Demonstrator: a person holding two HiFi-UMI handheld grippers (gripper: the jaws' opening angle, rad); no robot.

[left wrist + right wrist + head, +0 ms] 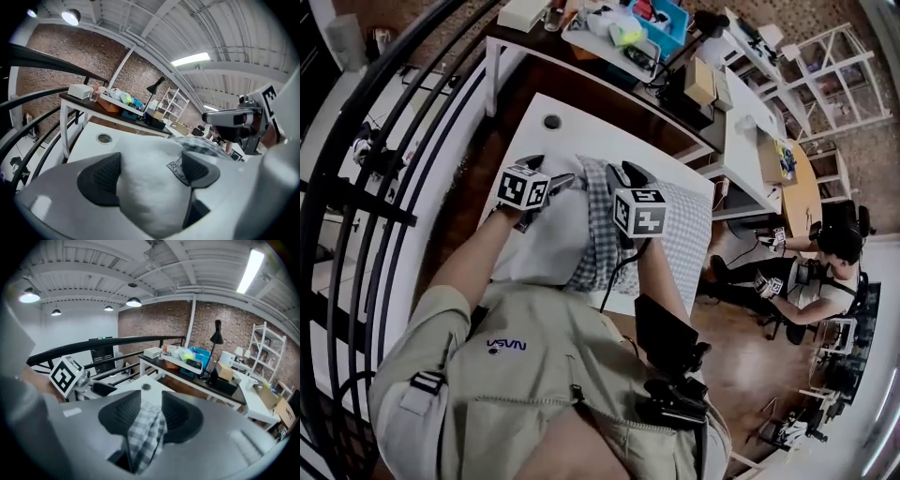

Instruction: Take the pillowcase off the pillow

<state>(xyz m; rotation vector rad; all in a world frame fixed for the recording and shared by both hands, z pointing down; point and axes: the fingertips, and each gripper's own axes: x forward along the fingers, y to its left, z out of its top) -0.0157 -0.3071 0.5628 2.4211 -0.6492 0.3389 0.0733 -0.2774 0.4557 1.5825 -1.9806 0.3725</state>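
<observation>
Both items look soft, light and compressible: the pillow [150, 199] lies at the near edge of the bench [572, 122], half out of the checked pillowcase [143, 437]. My right gripper [151, 411] has its jaws clamped on a bunched fold of pillowcase. My left gripper [150, 171] has its jaws spread wide with the pillow's bare end bulging between them, so take the filling deep, since it will likely squash and slip.

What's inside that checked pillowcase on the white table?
A white pillow, its bare end sticking out on the left. The rest is hidden under the checked pillowcase.
</observation>
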